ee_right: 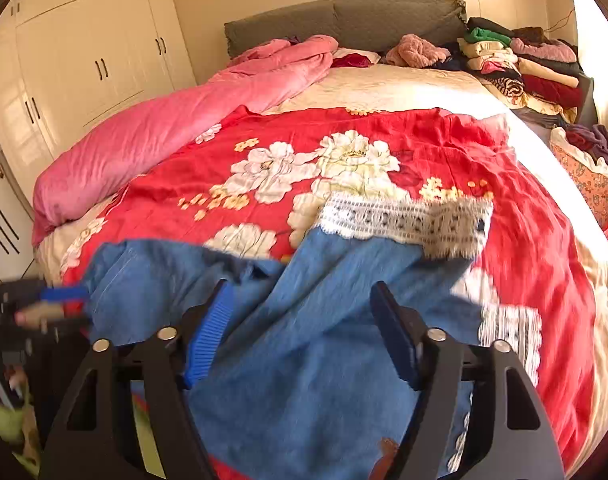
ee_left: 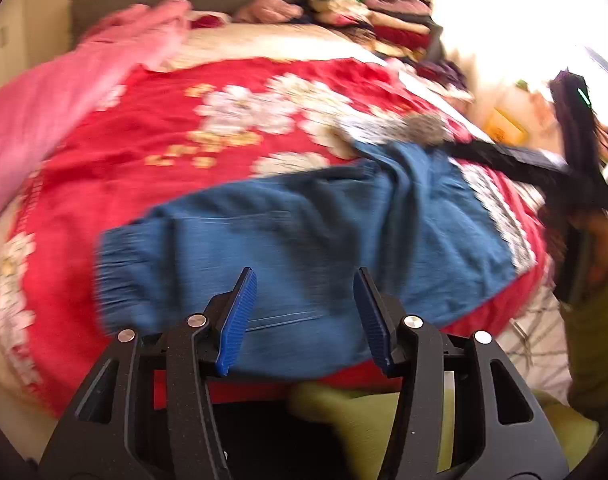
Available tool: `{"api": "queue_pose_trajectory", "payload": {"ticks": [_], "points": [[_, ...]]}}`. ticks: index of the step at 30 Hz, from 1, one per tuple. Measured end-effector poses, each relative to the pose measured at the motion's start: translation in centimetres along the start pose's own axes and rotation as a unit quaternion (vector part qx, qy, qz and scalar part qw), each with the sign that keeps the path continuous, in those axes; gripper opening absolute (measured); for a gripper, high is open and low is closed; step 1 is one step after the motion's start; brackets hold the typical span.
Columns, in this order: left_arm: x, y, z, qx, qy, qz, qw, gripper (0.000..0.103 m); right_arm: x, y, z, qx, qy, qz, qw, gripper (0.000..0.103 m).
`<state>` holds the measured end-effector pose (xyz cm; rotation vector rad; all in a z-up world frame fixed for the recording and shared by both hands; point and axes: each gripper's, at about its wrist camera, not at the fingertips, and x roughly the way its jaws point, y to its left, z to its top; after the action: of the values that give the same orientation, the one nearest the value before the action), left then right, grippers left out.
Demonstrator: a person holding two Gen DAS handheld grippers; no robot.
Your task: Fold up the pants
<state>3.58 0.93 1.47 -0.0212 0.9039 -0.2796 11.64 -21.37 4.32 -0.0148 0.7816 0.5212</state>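
Blue denim pants [ee_left: 304, 232] with white lace trim [ee_right: 404, 220] lie spread across a red floral bed cover [ee_left: 163, 140]. In the left wrist view my left gripper [ee_left: 304, 280] hovers over the near edge of the pants, open, with no cloth pinched between its blue pads. In the right wrist view my right gripper [ee_right: 299, 292] stands wide open just above the rumpled pants [ee_right: 324, 340], holding nothing. The right tool's black body [ee_left: 544, 168] shows blurred at the right of the left view. A blue pad [ee_right: 61, 293] of the left gripper appears at the right view's left edge.
A pink duvet [ee_right: 163, 132] is bunched along the bed's left side. Stacks of folded clothes [ee_right: 516, 64] sit by the grey headboard [ee_right: 344, 20]. Cream wardrobes [ee_right: 83, 60] line the left wall. A patterned basket of clothes [ee_right: 588, 176] stands at the right. A green sleeve [ee_left: 596, 340] is near.
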Motion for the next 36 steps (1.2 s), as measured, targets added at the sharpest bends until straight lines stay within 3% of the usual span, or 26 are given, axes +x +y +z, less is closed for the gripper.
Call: {"api": "queue_pose_trajectory", "payload": {"ticks": [6, 8, 10, 14, 18, 20, 21, 22, 24, 29, 36], "points": [[4.2, -4.1, 0.7, 0.016, 0.040, -0.067, 0.9968, 0.043, 6.2, -3.0, 4.0, 0.039, 0.055, 0.016, 0.998, 0.077], [5.2, -4.5, 0.6, 0.017, 0.049, -0.068, 0.9963, 0.042, 8.0, -3.2, 4.9, 0.036, 0.067, -0.003, 0.997, 0.077], [6.4, -4.9, 0.6, 0.016, 0.059, -0.069, 0.9957, 0.034, 10.2, -3.0, 5.9, 0.029, 0.079, -0.016, 0.996, 0.077], [7.6, -5.7, 0.6, 0.026, 0.067, -0.073, 0.9948, 0.034, 14.4, -2.9, 6.9, 0.040, 0.105, -0.028, 0.993, 0.077], [8.6, -6.0, 0.6, 0.039, 0.075, -0.070, 0.9939, 0.034, 17.7, -2.8, 7.1, 0.041, 0.118, -0.066, 0.990, 0.077], [9.4, -5.8, 0.6, 0.039, 0.082, -0.067, 0.9936, 0.034, 18.6, -3.1, 6.9, 0.038, 0.119, -0.087, 0.988, 0.065], [9.6, -5.7, 0.6, 0.039, 0.084, -0.066, 0.9935, 0.034, 18.7, -3.3, 6.8, 0.029, 0.116, -0.109, 0.987, 0.045], [9.7, -5.6, 0.6, 0.039, 0.084, -0.066, 0.9935, 0.034, 18.6, -3.5, 6.9, 0.027, 0.110, -0.108, 0.988, 0.028], [9.8, -5.5, 0.6, 0.042, 0.083, -0.067, 0.9933, 0.034, 17.6, -4.3, 6.9, 0.039, 0.098, -0.090, 0.990, 0.010], [9.8, -5.5, 1.0, 0.050, 0.079, -0.065, 0.9935, 0.035, 12.0, -6.4, 6.6, 0.072, 0.035, -0.054, 0.995, 0.009], [8.8, -7.0, 0.7, 0.073, 0.066, -0.053, 0.9937, 0.045, 1.3, -10.4, 4.5, 0.120, -0.045, -0.036, 0.991, 0.008]]}}
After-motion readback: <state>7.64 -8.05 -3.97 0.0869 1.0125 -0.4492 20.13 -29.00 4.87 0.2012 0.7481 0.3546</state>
